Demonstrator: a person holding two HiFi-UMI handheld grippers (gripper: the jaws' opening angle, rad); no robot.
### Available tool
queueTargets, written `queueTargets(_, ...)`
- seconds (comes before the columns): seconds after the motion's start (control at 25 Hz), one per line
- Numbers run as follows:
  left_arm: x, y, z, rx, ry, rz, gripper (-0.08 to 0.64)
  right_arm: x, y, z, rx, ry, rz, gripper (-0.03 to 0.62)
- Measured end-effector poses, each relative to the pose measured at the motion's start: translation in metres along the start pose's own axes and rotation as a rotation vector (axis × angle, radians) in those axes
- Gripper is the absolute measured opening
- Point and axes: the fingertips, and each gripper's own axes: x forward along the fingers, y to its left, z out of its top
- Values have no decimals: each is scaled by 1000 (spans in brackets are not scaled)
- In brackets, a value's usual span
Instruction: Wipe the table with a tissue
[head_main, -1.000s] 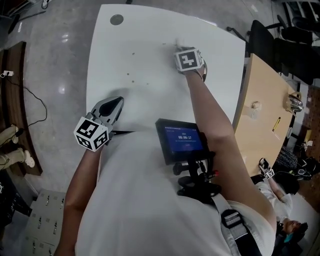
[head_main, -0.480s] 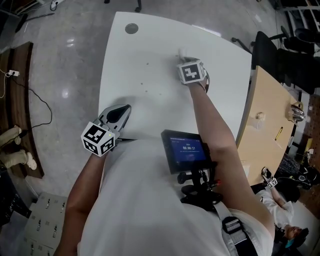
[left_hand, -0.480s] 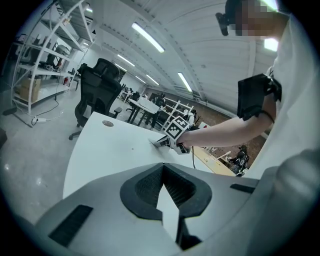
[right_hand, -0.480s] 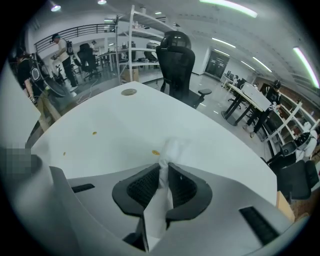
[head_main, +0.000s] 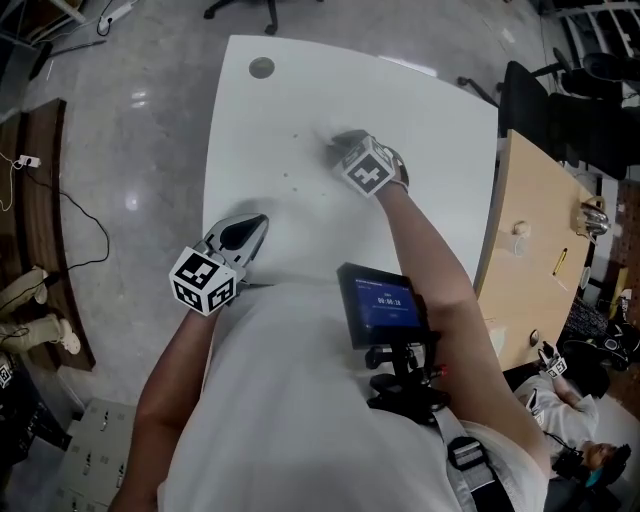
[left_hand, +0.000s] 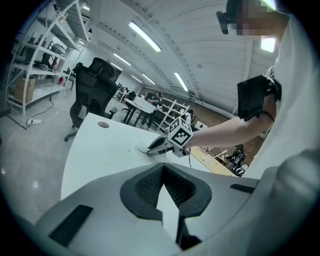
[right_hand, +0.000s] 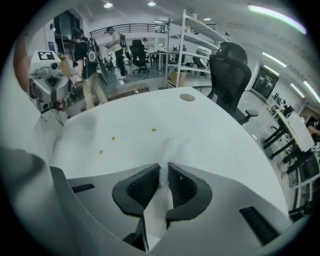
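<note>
The right hand-held gripper (head_main: 348, 152) has slid across the worktop (head_main: 440, 130) toward 8 o'clock. It has also swung from pointing at 12 to about 10 o'clock, dragging the tissue (head_main: 337, 140) nearer the small crumbs (head_main: 295, 136).

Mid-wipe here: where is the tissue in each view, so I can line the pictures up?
Head view: tissue upper centre, at the tip of the right tool; blurred.
Left gripper view: tissue a small white wad at the right tool's tip, near centre.
Right gripper view: tissue clamped between the jaws, bottom centre.
Shared landmark: round grey grommet.
</note>
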Motion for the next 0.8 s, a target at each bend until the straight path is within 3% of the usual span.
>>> queueTargets(0.12,4,-6,1,16,6,-22,5,-13,23,-13,-13,-15,140,61)
queueTargets(0.24,6,-10,3,34,14,-42,5,-30,32,-25,88,-125,154,61)
queueTargets(0.4,9,-15,7,48,28,-65,5,-58,12,-50,392,-283,43,61)
queueTargets(0.52,17,-25,4,56,42,-78,5,-79,-5,-79,560,-353,-47,61)
queueTargets(0.68,38,-46,1,73,68,-103,5,-107,-34,-152,741,-366,-202,62)
queueTargets(0.8,51,-58,7,86,71,-101,5,-130,-61,-224,933,-343,-352,61)
